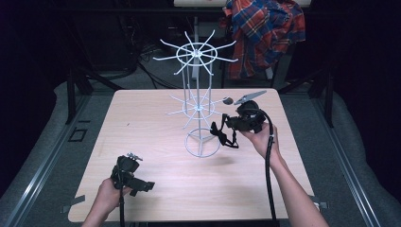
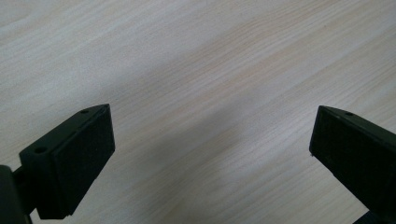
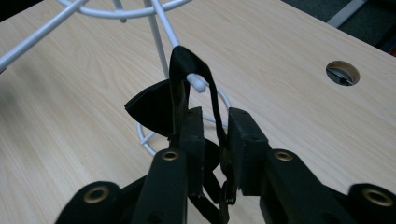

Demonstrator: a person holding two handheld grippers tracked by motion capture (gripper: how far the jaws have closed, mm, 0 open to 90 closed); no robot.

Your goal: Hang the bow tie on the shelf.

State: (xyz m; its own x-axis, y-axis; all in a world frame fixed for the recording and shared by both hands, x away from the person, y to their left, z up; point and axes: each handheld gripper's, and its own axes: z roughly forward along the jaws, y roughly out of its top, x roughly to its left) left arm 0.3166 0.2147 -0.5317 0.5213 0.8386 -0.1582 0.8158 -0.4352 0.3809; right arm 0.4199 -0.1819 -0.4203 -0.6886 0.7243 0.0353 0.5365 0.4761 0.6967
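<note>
— What's the right gripper (image 1: 226, 124) got hold of?

— A black bow tie (image 3: 154, 108) on its strap (image 3: 212, 100). The jaws are nearly closed, pinching the strap, and the loop of it is draped over the ball tip of one prong (image 3: 196, 82) on the white wire rack (image 1: 197, 85). So the tie sits just beside the rack's post, on the right-hand side, low down by the lower ring of prongs.

— Is it properly hung?

— Looks to me like it's only just over the tip. The prong sticks out from the post towards the gripper, and the strap loop stands roughly upright across it. I'd say the loop has to slide further along that prong, towards the post, before letting go.

— And the other hand?

— The left gripper (image 1: 142, 185) is well away from the rack, down near the front edge of the wooden table (image 1: 142, 123), jaws spread wide with nothing between them, just bare tabletop. The right one is far nearer the rack, so it's the right hand's job.
</note>
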